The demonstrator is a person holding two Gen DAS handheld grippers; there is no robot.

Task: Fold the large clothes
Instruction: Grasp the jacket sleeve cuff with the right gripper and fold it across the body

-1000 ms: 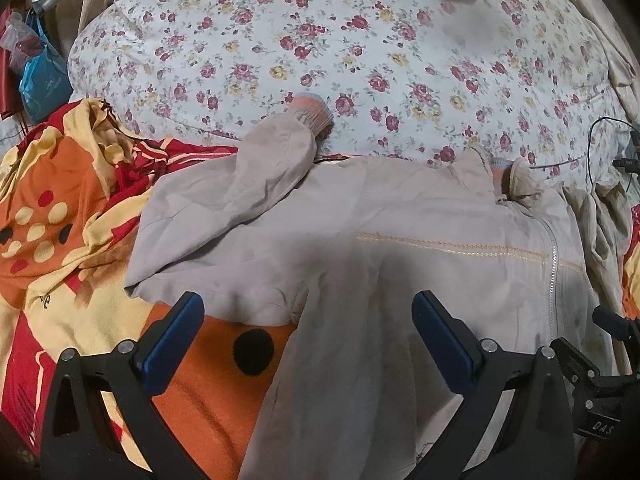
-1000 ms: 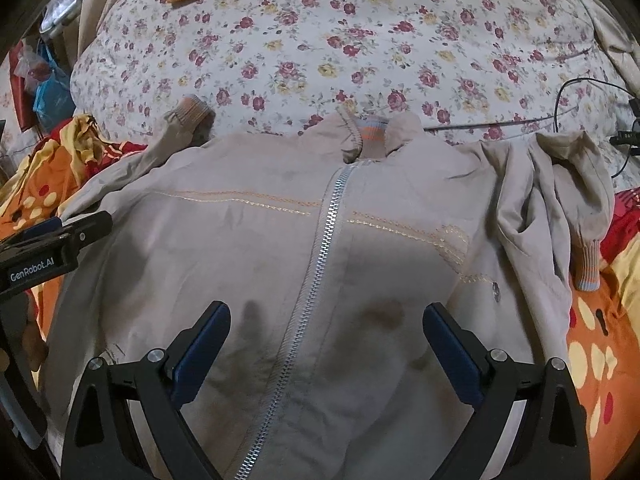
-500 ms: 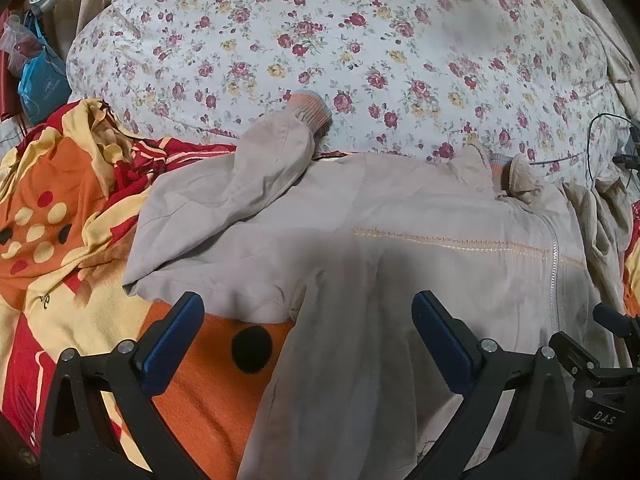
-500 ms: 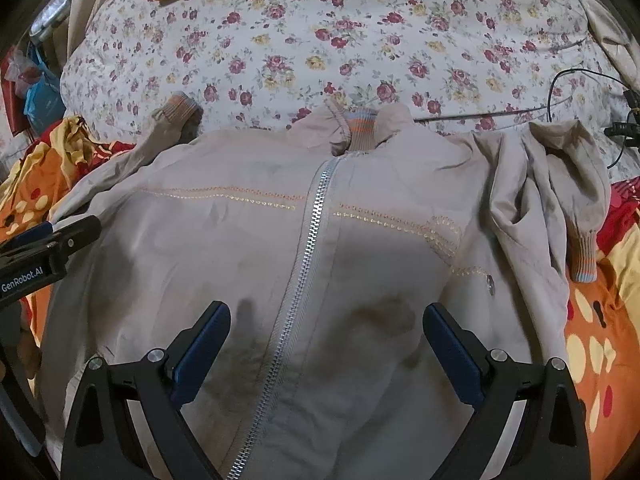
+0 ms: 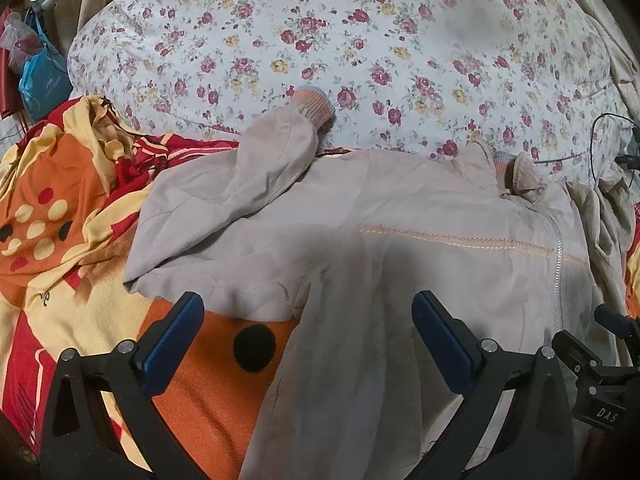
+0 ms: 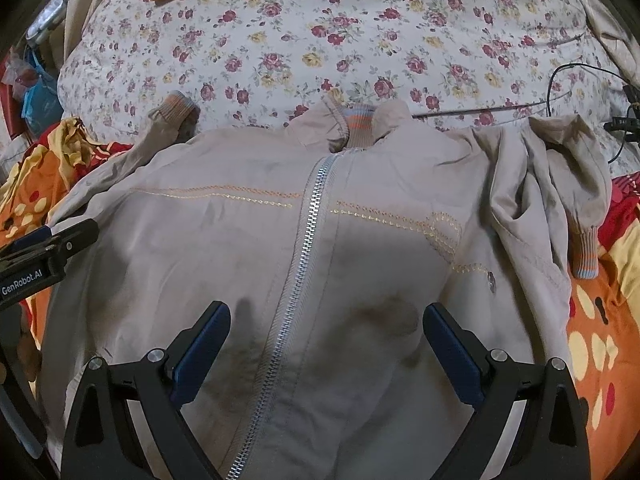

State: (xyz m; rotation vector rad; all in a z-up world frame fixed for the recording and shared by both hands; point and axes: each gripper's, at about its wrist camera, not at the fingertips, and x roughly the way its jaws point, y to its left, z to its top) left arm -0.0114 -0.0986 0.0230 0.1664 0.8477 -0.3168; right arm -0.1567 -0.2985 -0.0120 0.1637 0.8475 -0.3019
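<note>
The beige jacket (image 6: 248, 264) lies front up and zipped on the bed, collar (image 6: 356, 124) toward the floral quilt (image 6: 360, 32) at the far edge, hem toward the near edge. No fold looks made yet: one sleeve (image 5: 248, 184) sprawls toward the quilt, the other sleeve (image 6: 560, 184) is bunched at the right side. The left claw (image 5: 306, 338) and right claw (image 6: 326, 350) both hover spread wide over the body, holding nothing. Sleeves and body are all left to fold
</note>
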